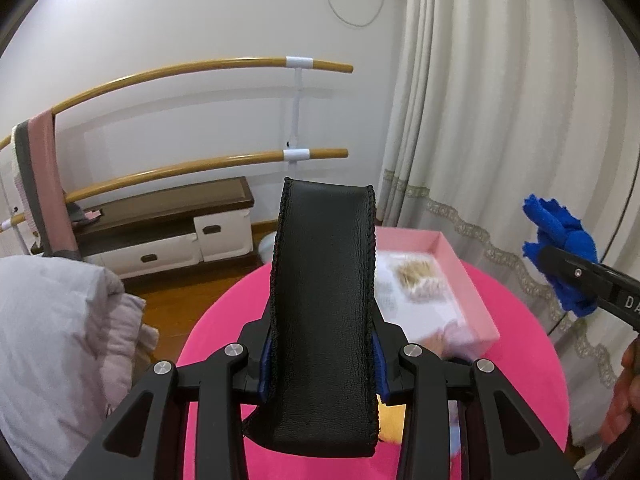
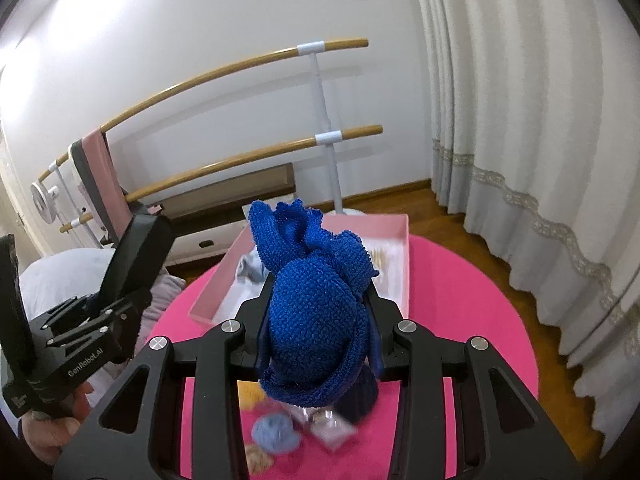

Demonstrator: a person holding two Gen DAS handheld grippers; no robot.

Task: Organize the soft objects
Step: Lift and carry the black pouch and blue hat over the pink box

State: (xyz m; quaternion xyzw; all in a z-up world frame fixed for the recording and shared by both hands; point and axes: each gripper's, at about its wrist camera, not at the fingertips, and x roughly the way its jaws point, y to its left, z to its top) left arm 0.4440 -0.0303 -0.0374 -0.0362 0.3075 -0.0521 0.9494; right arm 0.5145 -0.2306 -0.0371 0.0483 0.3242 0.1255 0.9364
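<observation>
Left gripper [image 1: 322, 364] clamping black leather strap [image 1: 322, 312], raised above pink table [image 1: 520, 344]. Right gripper [image 2: 318, 332] pinching blue knit piece [image 2: 312, 320] near pink box [image 2: 394, 276]. Only right-wrist view showing small blurred items [image 2: 276, 434] below.

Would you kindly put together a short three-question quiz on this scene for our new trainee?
1. True or false: the left gripper holds a black leather strap.
2. What does the right gripper hold? A) a blue knitted piece B) a white towel C) nothing
3. Fill in: the pink box stands on the round ____ table.

Key
1. True; its jaws are clamped on the strap's sides.
2. A; the knit is bunched between the jaws.
3. Pink; the open box sits toward its far side.
</observation>
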